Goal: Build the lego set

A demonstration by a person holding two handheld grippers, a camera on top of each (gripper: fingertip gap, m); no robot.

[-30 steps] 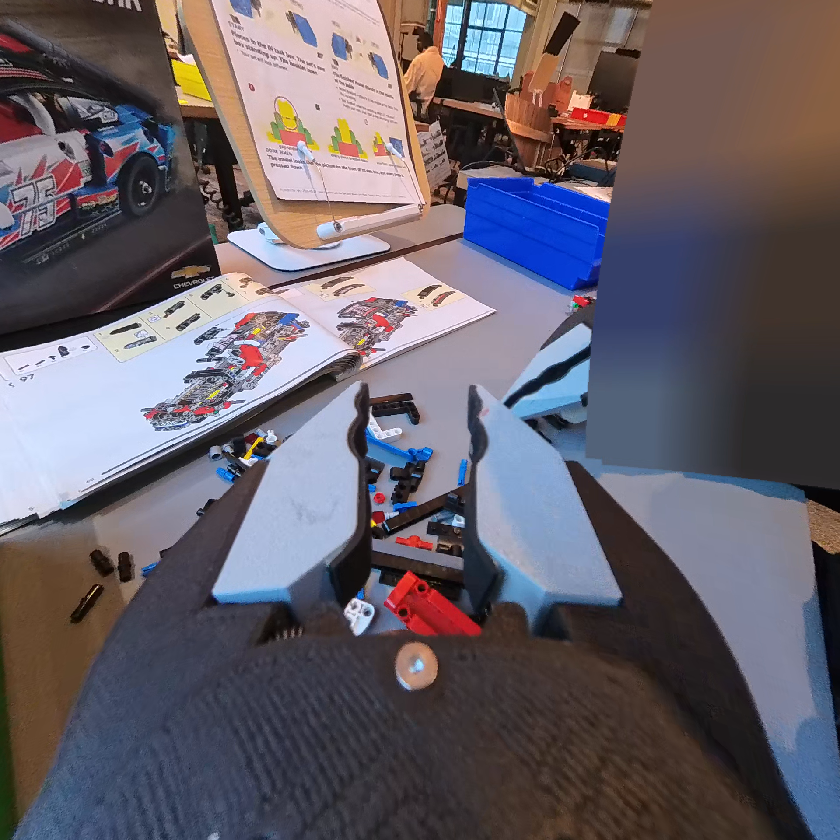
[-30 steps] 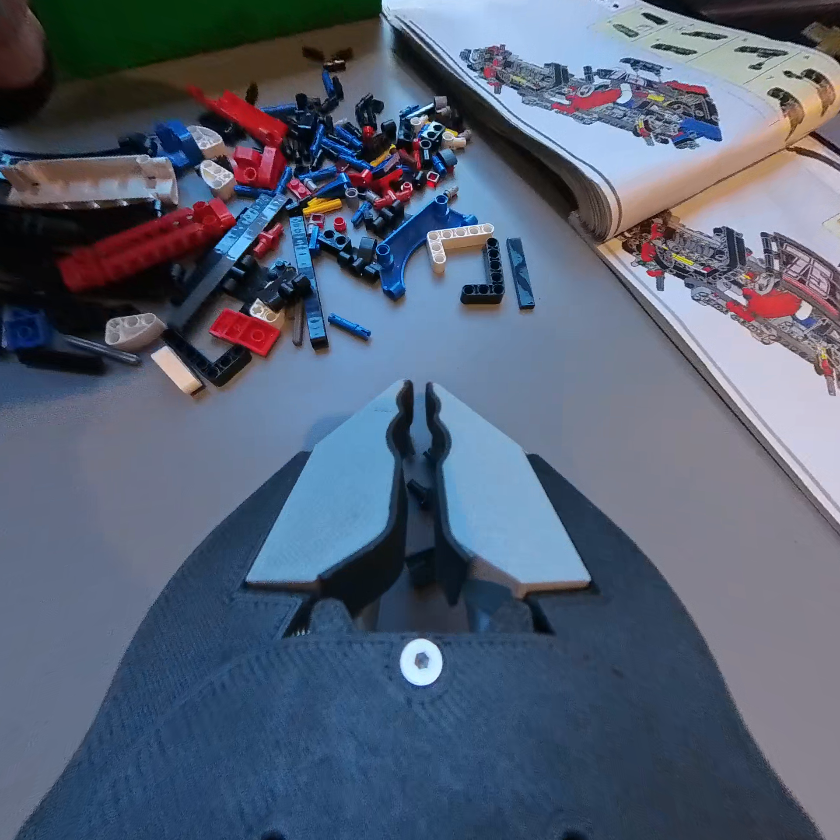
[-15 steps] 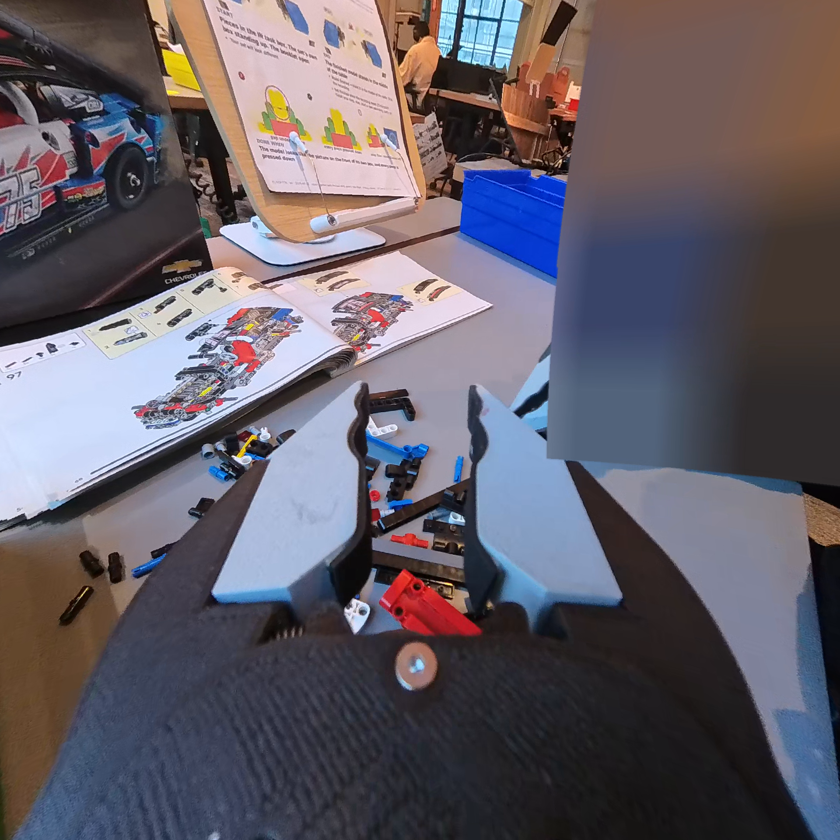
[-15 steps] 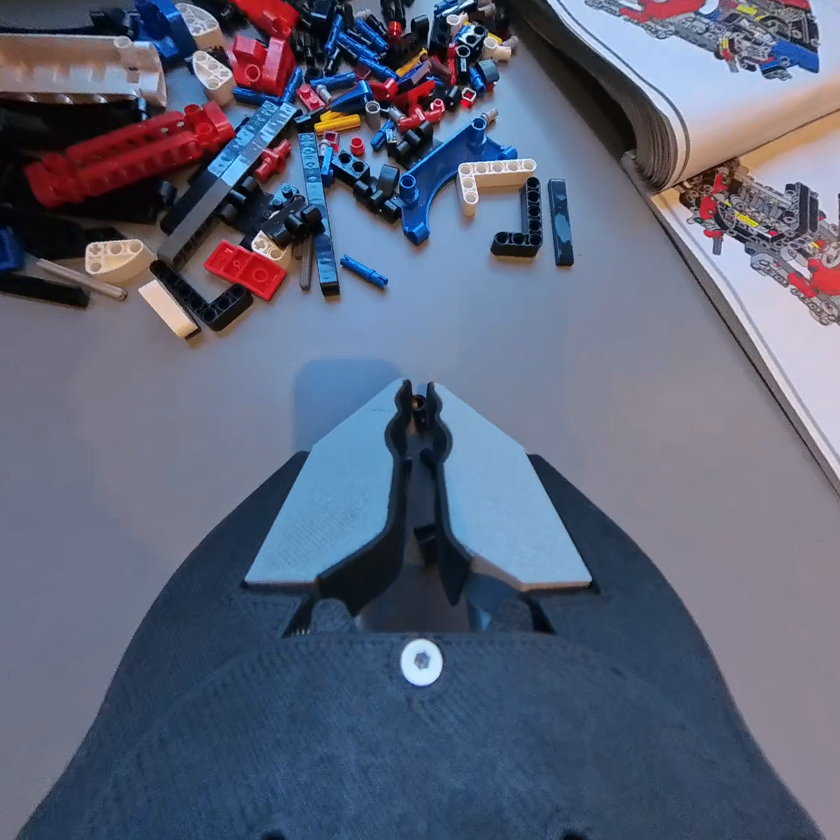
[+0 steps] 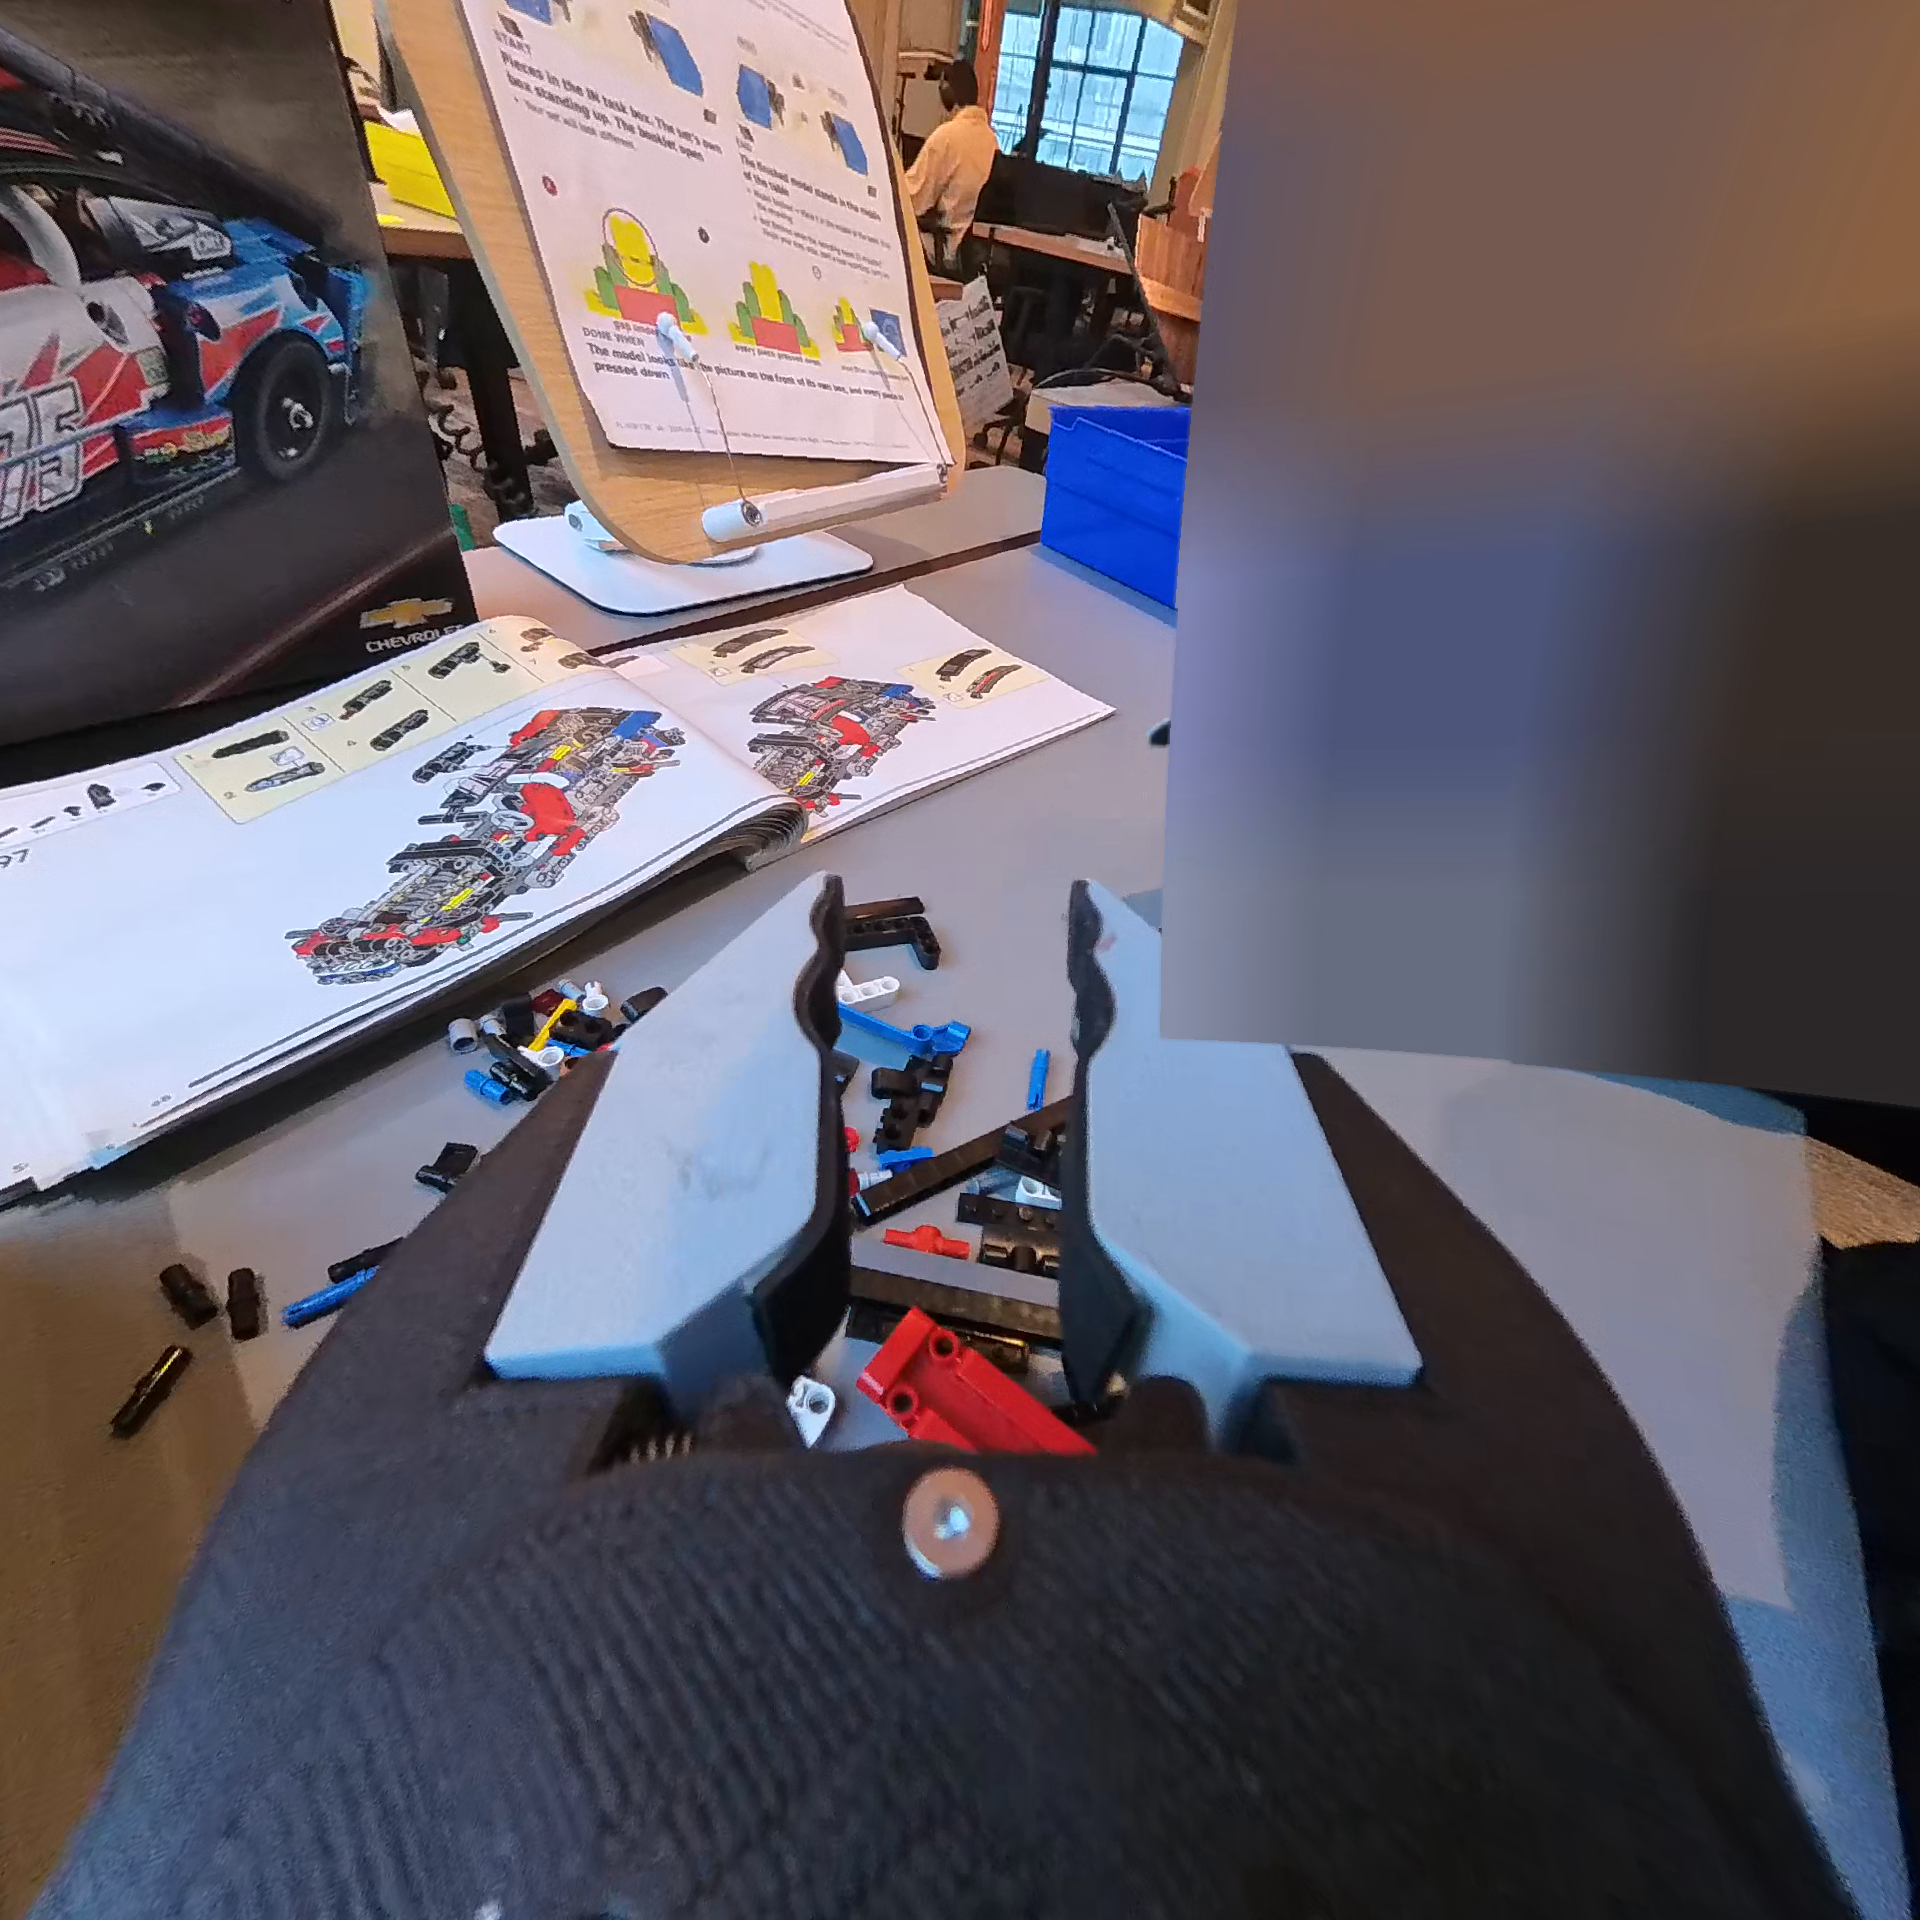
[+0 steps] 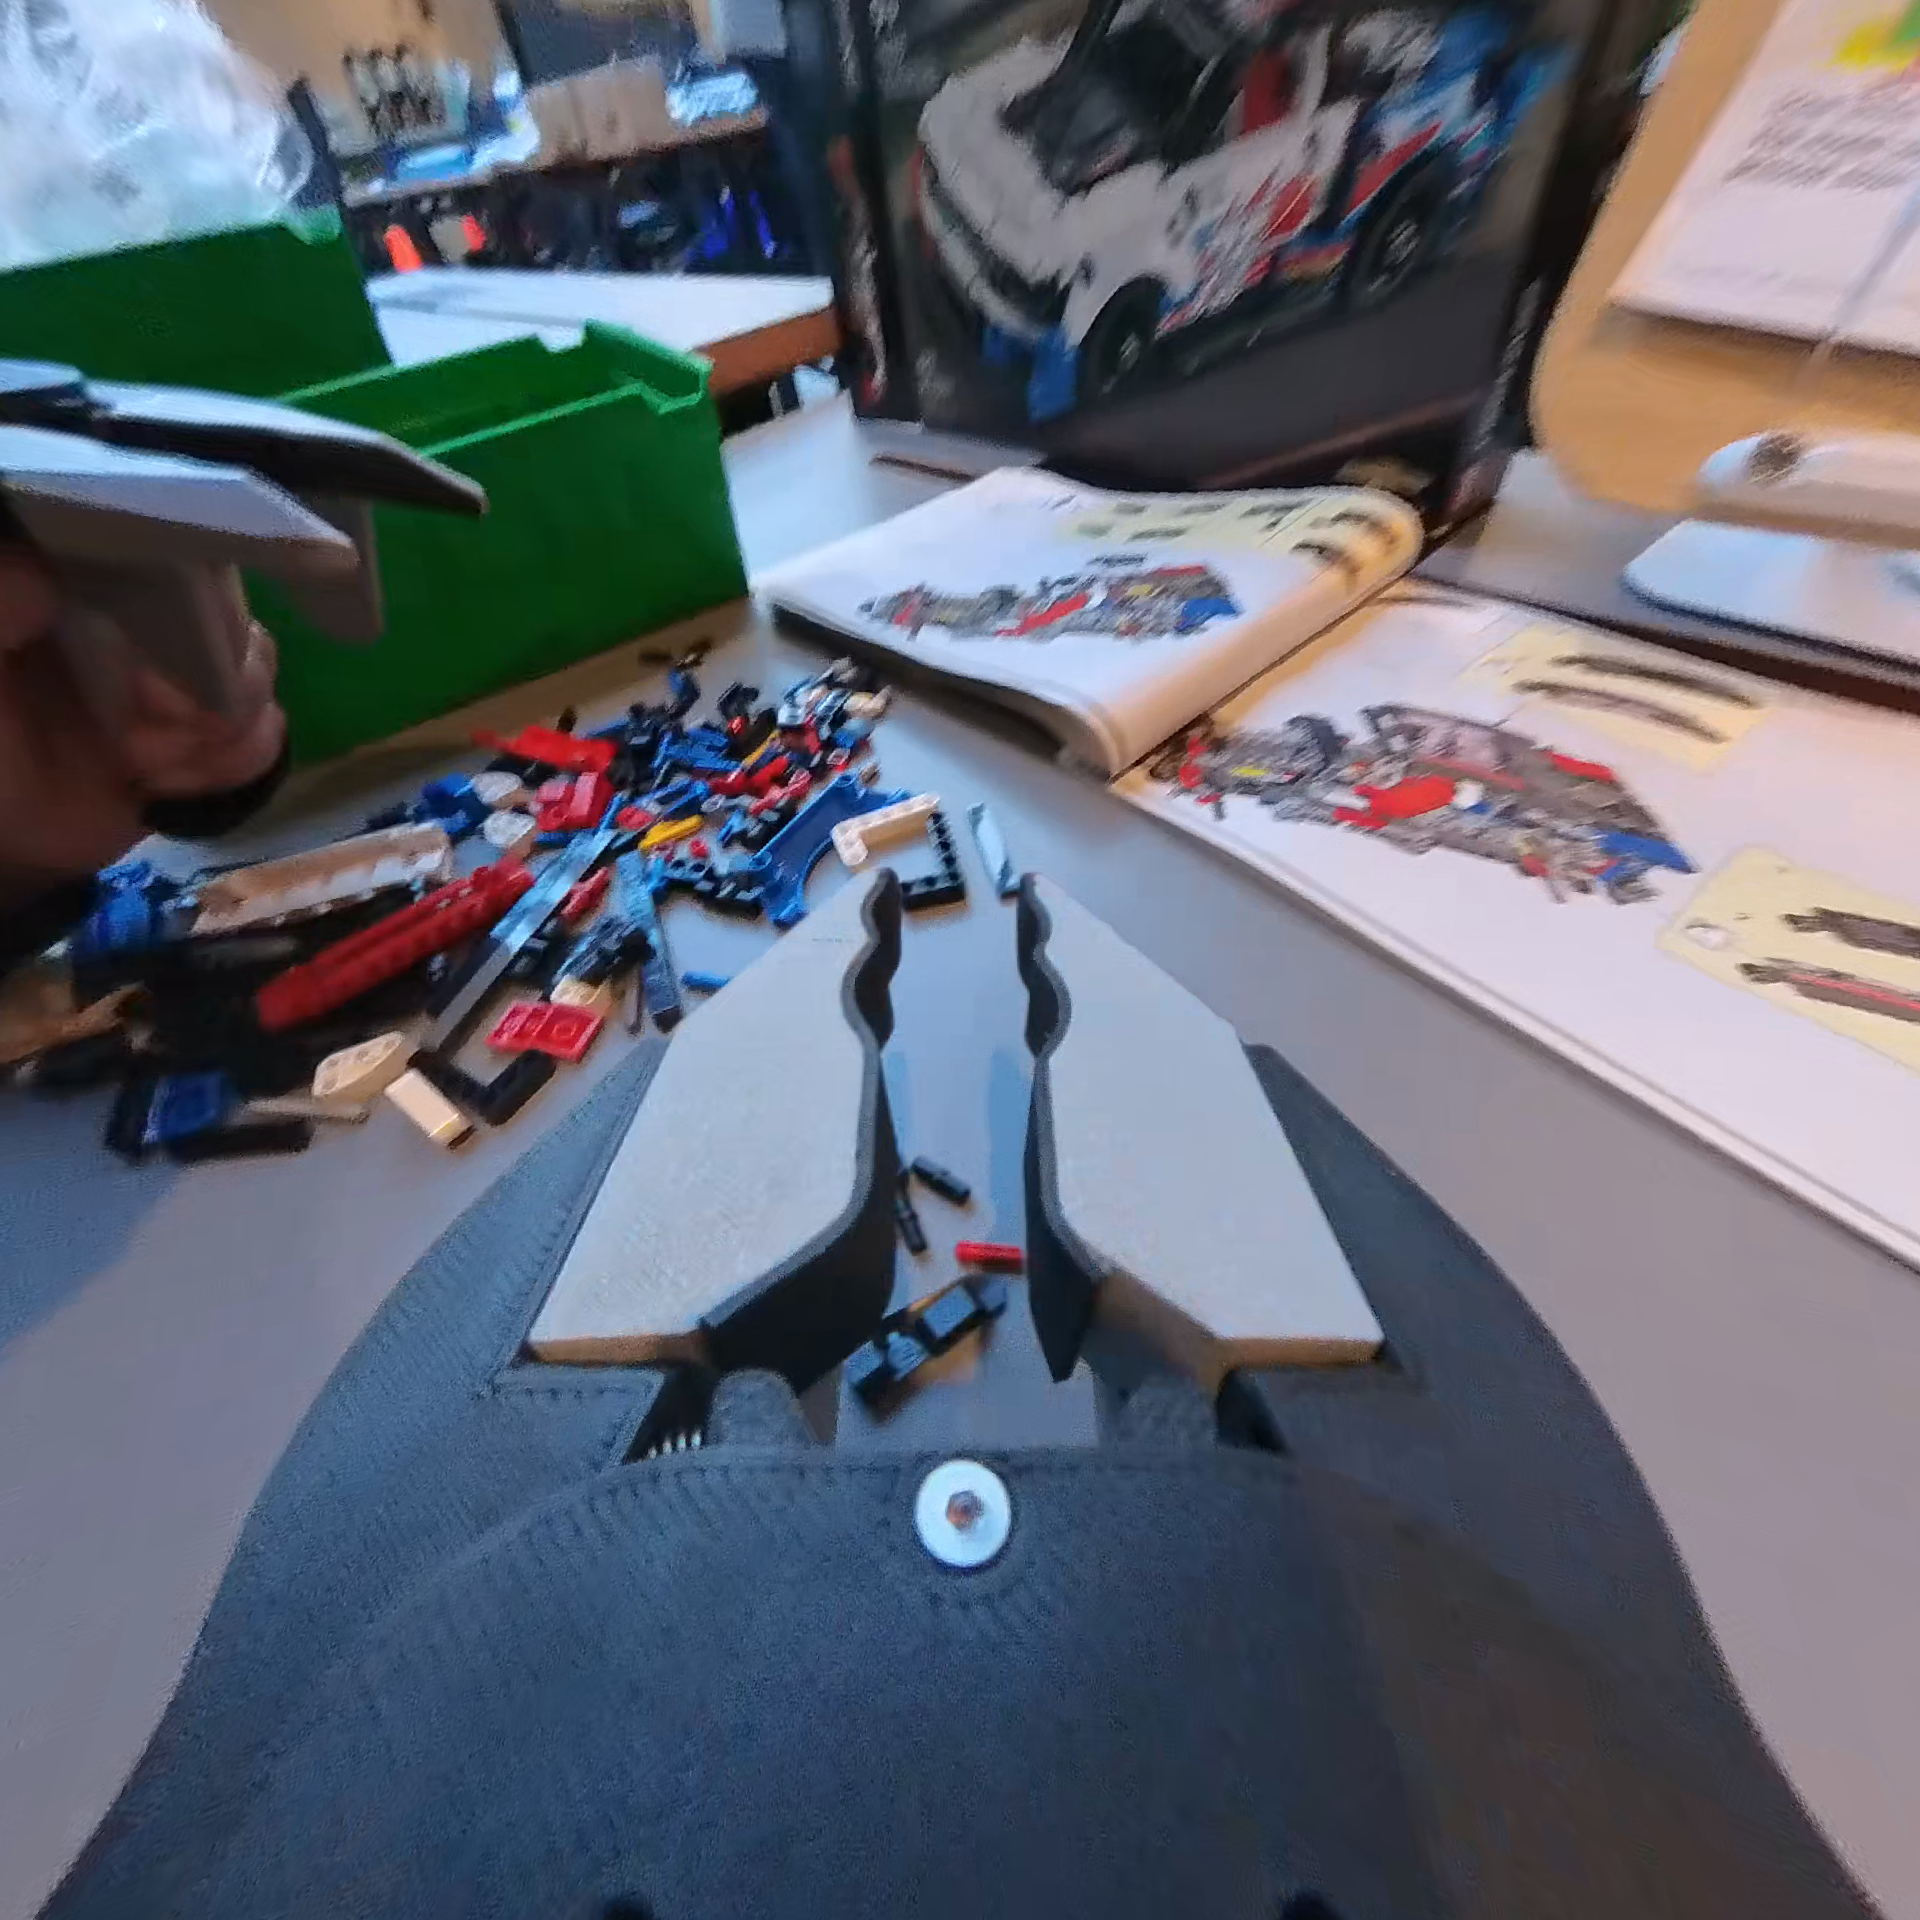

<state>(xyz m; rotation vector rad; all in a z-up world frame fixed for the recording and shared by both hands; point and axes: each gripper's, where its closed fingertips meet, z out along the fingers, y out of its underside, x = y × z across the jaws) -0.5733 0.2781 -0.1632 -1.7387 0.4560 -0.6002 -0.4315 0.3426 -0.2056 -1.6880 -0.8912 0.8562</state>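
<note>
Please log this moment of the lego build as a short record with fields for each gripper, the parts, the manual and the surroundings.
left gripper: open, empty, above the parts
right gripper: open, empty, small black and red pins on the table between its fingers
loose parts pile: red, blue, black, white pieces scattered on grey table
instruction booklet: lying open
set box: upright behind booklet
green bin: behind pile

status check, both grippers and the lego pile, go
Left gripper open, empty, over the pile. Right gripper open, empty, small black pins on the table under it. Loose lego pieces unbuilt beside the open instruction book. Nothing blocking.
</note>
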